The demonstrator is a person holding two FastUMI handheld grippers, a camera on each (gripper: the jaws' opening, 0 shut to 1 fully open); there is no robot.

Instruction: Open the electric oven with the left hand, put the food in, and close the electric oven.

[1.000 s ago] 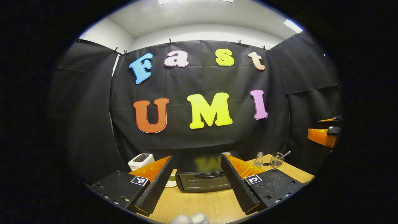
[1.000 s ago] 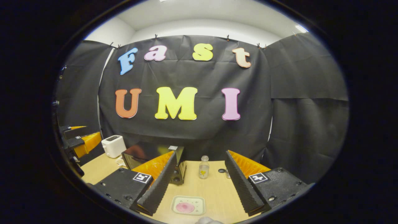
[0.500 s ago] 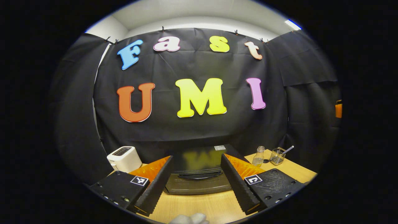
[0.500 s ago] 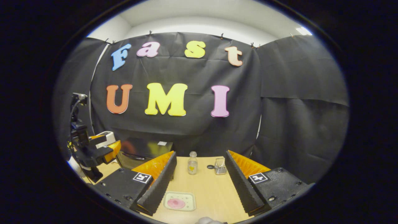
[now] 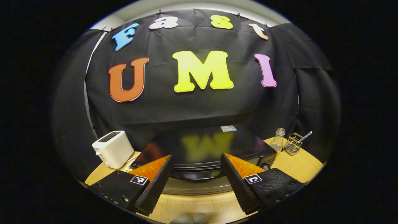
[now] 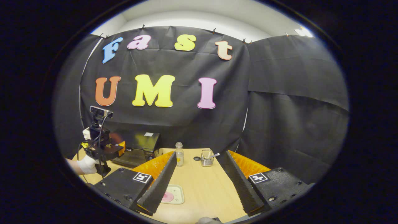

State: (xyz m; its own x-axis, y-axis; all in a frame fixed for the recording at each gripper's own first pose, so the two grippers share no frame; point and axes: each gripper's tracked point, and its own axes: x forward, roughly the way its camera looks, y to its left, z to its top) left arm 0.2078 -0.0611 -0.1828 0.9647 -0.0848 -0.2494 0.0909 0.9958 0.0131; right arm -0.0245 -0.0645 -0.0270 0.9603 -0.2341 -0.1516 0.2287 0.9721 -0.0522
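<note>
With its fingers spread wide and empty, the left tool hangs just before the closed electric oven on the surface, and should, I judge, descend squarely over the door handle before closing.

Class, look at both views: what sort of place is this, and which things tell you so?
Probably a mock kitchen set up in a booth: a wooden table carries an electric oven, a white toaster and a small glass bottle.
</note>
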